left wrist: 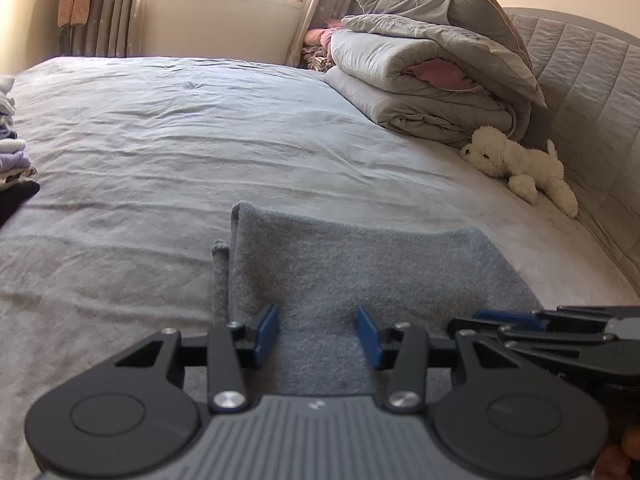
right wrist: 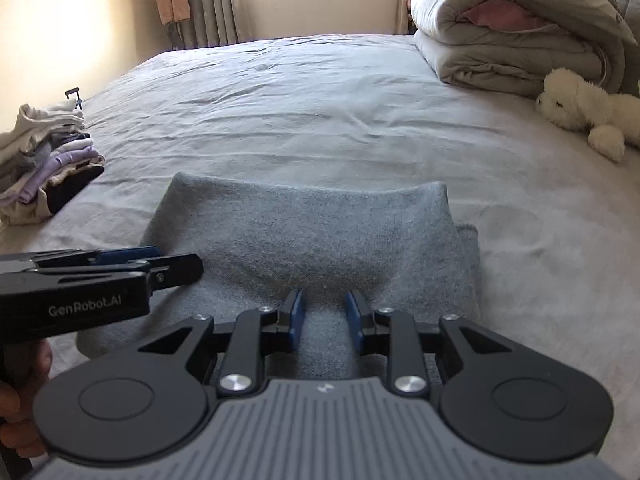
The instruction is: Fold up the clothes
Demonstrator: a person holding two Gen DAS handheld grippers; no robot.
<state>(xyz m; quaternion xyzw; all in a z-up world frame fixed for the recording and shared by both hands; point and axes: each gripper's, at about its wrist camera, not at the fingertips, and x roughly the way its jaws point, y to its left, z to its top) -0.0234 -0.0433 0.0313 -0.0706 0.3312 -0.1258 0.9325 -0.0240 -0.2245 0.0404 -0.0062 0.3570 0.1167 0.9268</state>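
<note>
Grey sweater (left wrist: 360, 272) folded flat on bed (left wrist: 180, 140); both grippers (left wrist: 318, 334) (right wrist: 322, 318) released above it. Clothes stack (right wrist: 48, 160) clearest from right wrist.

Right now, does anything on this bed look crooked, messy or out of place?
Mostly tidy. The grey garment lies folded flat, but a strip of it pokes out along one side instead of lining up with the fold. The stack of folded clothes leans unevenly, and a white plush toy lies flopped beside the rolled duvet.

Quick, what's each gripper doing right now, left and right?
Left gripper: jaws open over the grey folded garment, gripping nothing.
Right gripper: jaws open, narrower gap, over the same garment, gripping nothing.
</note>
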